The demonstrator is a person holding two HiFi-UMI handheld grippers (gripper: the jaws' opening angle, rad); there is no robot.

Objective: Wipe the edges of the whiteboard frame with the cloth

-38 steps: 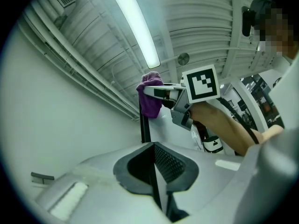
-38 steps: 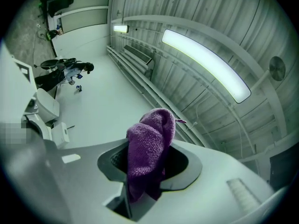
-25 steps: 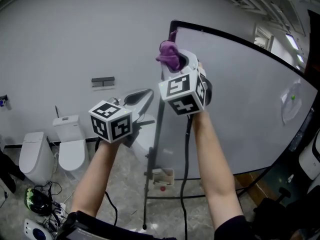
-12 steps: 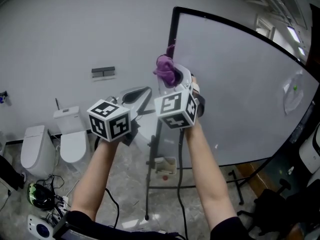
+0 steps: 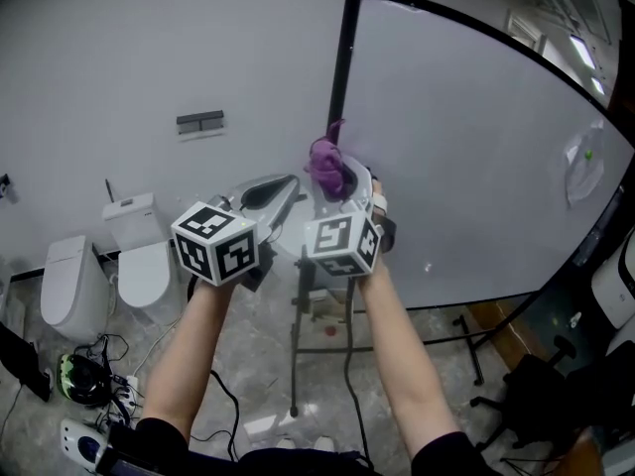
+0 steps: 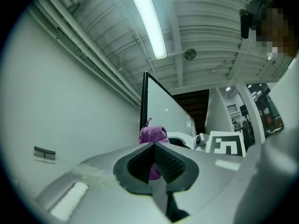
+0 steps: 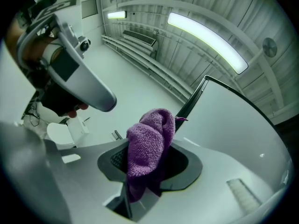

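Note:
The whiteboard (image 5: 476, 167) stands upright with a thin black frame (image 5: 342, 58). A purple cloth (image 5: 325, 165) bunches out of my right gripper (image 5: 337, 178), which is shut on it and holds it against the frame's left upright, below the top corner. In the right gripper view the cloth (image 7: 148, 136) fills the right gripper (image 7: 147, 148), and the frame edge (image 7: 191, 99) rises just behind it. My left gripper (image 5: 286, 184) hangs just left of the cloth, shut with nothing in it. In the left gripper view the left gripper (image 6: 153, 145) has its pads touching, with the cloth (image 6: 152, 135) behind them.
The board's metal stand (image 5: 296, 355) reaches the floor below my arms. Two white toilets (image 5: 139, 261) stand along the wall at the left, with cables and gear (image 5: 84, 385) on the floor. A dark chair (image 5: 541, 385) is at lower right.
My right gripper has slid down the frame's left upright with the cloth, farther below the top corner. The left gripper has stayed beside it.

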